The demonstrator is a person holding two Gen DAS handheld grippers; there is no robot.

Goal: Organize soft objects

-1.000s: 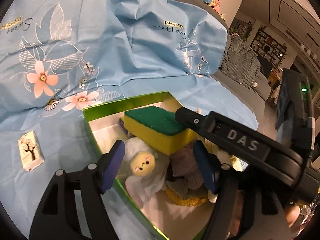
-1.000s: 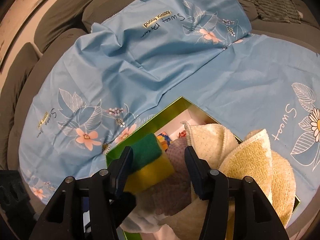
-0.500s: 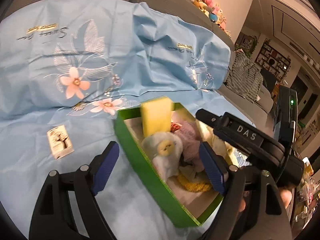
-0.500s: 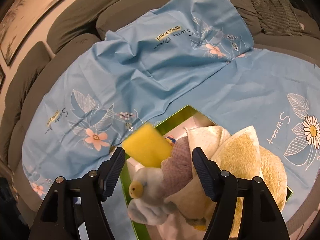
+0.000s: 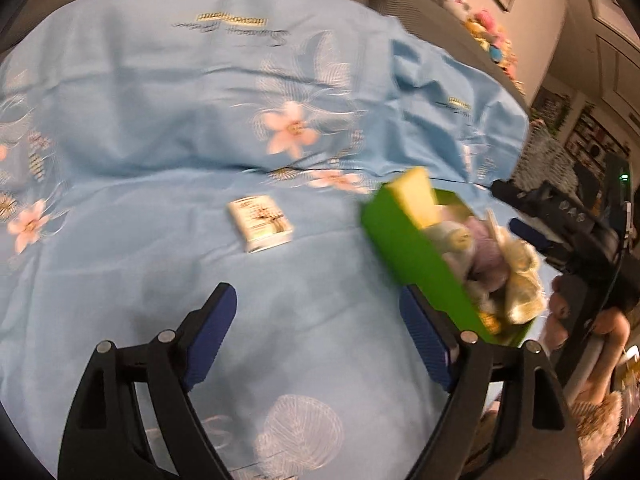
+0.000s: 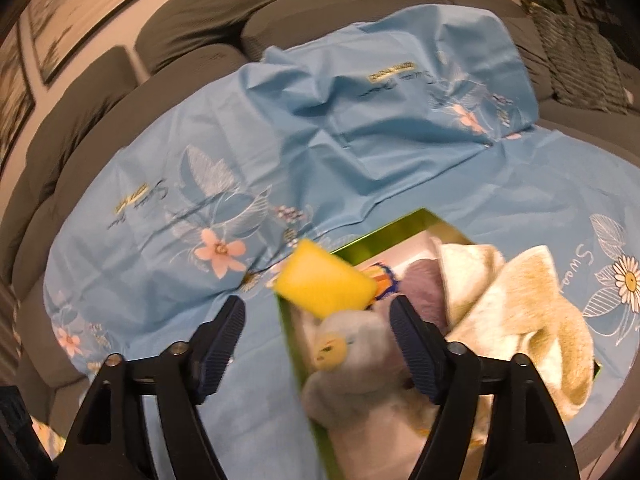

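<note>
Both views are smeared with motion blur, so fine detail is scarce. From the left wrist, the green box [image 5: 420,260] sits right of centre on the blue cloth [image 5: 160,160], its far corner cut off behind the right gripper's black body [image 5: 560,216]. A yellow sponge [image 5: 416,196] stands up at the box's far end, beside a pale plush [image 5: 452,236], a mauve cloth [image 5: 488,256] and a cream towel [image 5: 520,280]; what lies under them is hidden. A small white packet [image 5: 262,222] lies on the cloth, left of the box and apart from it; its print is too blurred to read.

On the cloth, the right-wrist view gives "Swee" [image 6: 580,268] beside a daisy, then the edge cuts it; the gold label [image 6: 392,69] may carry letters, but I can't make them out.

Left gripper [image 5: 316,336] hovers over bare cloth, jaws spread wide, holding nothing. Right gripper [image 6: 316,332] hangs above the box's near corner, jaws wide apart too, the sponge [image 6: 324,280] and plush [image 6: 352,356] showing between its fingers, neither pinched.
</note>
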